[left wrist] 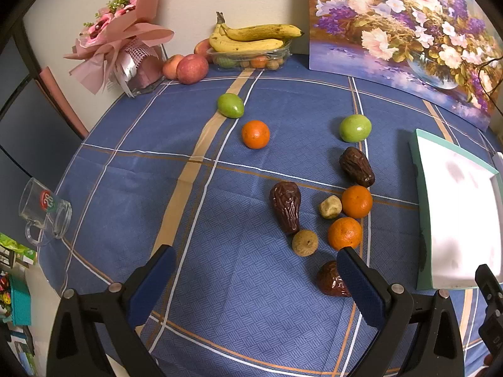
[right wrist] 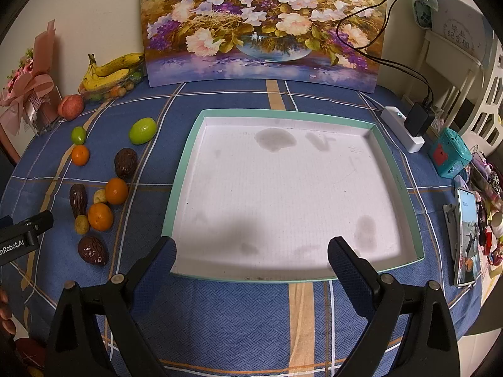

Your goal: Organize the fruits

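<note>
Fruits (left wrist: 344, 234) cluster just beyond the left gripper (left wrist: 254, 262), near its right finger; both grippers gape, right gripper (right wrist: 251, 251) over tray (right wrist: 396, 172).

Left tool's finger (left wrist: 361, 282) half hides nearest date (left wrist: 330, 281).

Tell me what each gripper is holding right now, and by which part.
Nothing is held. The left gripper is open above the tablecloth near the loose fruit, and the right gripper is open over the near edge of the tray, nothing between the fingers.
</note>
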Demonstrator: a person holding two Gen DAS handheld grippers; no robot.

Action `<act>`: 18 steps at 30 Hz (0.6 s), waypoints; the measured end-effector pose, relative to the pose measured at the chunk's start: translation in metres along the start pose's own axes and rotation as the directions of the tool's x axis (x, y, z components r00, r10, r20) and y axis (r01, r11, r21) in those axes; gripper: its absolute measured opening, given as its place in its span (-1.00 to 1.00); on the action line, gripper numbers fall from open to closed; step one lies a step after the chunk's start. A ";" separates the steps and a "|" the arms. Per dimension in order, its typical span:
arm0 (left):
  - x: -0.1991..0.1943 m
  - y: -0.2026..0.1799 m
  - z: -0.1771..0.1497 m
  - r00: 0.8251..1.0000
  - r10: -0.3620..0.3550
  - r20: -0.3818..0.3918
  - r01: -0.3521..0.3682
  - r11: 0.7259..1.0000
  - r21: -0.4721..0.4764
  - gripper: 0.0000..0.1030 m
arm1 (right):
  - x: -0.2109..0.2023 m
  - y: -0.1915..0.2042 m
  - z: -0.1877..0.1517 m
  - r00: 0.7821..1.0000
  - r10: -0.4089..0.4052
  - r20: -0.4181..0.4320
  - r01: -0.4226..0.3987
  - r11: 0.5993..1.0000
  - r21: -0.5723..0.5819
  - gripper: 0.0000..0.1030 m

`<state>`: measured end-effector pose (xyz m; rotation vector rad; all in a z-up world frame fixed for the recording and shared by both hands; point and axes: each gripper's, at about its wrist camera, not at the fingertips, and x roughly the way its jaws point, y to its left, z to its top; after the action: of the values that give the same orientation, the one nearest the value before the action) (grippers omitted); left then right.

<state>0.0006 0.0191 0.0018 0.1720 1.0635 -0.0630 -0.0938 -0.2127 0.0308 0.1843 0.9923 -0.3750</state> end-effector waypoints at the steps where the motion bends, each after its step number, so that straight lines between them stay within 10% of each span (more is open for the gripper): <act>1: 0.000 0.000 0.000 1.000 0.000 0.000 0.000 1.000 0.000 1.00 | 0.000 0.000 0.000 1.000 0.000 0.000 0.000 1.000 0.000 0.89; 18: 0.000 0.005 -0.001 1.000 -0.005 0.004 0.006 1.000 -0.011 1.00 | 0.000 0.001 0.001 1.000 -0.002 0.000 0.002 1.000 0.001 0.89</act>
<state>0.0007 0.0242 0.0017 0.1591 1.0605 -0.0625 -0.0930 -0.2120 0.0311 0.1840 0.9924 -0.3767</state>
